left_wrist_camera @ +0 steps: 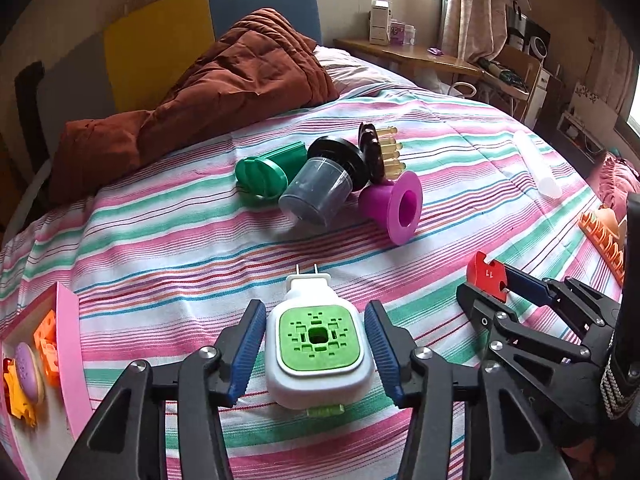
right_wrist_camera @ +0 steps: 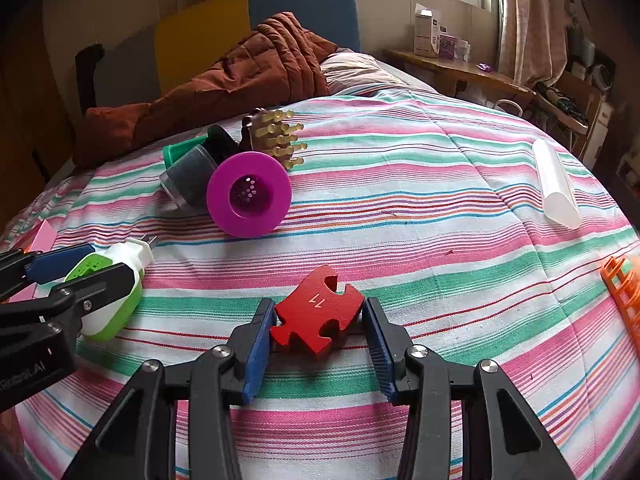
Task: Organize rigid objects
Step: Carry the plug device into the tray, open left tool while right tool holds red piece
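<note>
My left gripper (left_wrist_camera: 316, 350) is around a white and green plug-in device (left_wrist_camera: 320, 350) on the striped bedspread; its pads sit at the device's sides with a slight gap. My right gripper (right_wrist_camera: 318, 330) is shut on a red puzzle piece (right_wrist_camera: 316, 316) marked 11, which also shows in the left wrist view (left_wrist_camera: 486, 276). The device also shows in the right wrist view (right_wrist_camera: 116, 284). A pile lies further up the bed: green cylinder (left_wrist_camera: 264, 172), grey cup with black lid (left_wrist_camera: 320, 188), purple funnel (left_wrist_camera: 394, 208), black comb with yellow teeth (left_wrist_camera: 382, 152).
A pink box (left_wrist_camera: 68, 356) with toy pieces stands at the left edge of the bed. An orange rack (left_wrist_camera: 604, 240) lies at the right. A white tube (right_wrist_camera: 556, 184) lies at the far right. A brown quilt (left_wrist_camera: 208, 92) is heaped at the head.
</note>
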`<action>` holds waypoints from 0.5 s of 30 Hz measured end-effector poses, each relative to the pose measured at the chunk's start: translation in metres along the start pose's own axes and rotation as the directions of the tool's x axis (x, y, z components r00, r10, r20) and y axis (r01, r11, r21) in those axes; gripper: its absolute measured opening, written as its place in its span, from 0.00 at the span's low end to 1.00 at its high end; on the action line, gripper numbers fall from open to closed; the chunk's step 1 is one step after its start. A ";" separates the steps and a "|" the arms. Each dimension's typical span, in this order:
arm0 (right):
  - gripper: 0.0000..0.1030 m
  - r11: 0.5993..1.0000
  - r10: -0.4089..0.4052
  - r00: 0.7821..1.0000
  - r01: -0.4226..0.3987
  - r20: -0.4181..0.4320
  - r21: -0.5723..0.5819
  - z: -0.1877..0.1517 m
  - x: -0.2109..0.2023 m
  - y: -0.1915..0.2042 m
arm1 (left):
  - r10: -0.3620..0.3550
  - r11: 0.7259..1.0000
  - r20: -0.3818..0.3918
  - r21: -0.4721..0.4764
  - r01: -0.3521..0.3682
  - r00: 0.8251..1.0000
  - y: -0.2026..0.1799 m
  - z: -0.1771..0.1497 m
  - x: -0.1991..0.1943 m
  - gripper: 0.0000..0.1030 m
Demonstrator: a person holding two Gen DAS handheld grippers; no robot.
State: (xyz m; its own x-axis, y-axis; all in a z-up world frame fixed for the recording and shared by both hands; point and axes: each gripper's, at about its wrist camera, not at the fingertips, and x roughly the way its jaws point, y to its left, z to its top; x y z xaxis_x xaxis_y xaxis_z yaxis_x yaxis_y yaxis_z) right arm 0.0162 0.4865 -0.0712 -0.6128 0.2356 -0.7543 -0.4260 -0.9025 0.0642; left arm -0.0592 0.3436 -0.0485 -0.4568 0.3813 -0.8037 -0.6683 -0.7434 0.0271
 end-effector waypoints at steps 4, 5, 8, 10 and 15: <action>0.44 1.000 0.001 1.000 -0.001 0.000 0.000 0.000 0.000 0.000 | 0.008 1.000 -0.017 0.008 -0.008 1.000 -0.001 -0.004 0.002 0.51; 0.44 1.000 0.000 1.000 0.000 0.000 0.000 0.000 0.000 0.000 | -0.004 1.000 -0.023 0.001 0.004 1.000 0.001 -0.005 0.003 0.51; 0.44 1.000 0.001 1.000 -0.001 0.000 0.000 0.000 0.000 0.000 | -0.028 0.999 -0.023 -0.020 0.027 0.999 0.005 -0.007 0.001 0.51; 0.44 1.000 0.000 1.000 0.000 0.000 -0.001 0.000 0.000 0.000 | -0.044 0.998 -0.024 -0.040 0.043 0.999 0.008 -0.010 -0.002 0.51; 0.44 1.000 0.000 1.000 0.000 0.000 0.000 0.000 0.000 0.000 | -0.080 0.991 -0.023 -0.111 0.077 0.997 0.020 -0.019 -0.010 0.51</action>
State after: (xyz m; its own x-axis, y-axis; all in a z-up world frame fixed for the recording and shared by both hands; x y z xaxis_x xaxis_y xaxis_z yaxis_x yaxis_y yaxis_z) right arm 0.0163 0.4870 -0.0713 -0.6130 0.2352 -0.7543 -0.4256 -0.9026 0.0644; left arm -0.0565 0.3139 -0.0511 -0.3885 0.4270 -0.8165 -0.6321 -0.7682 -0.1010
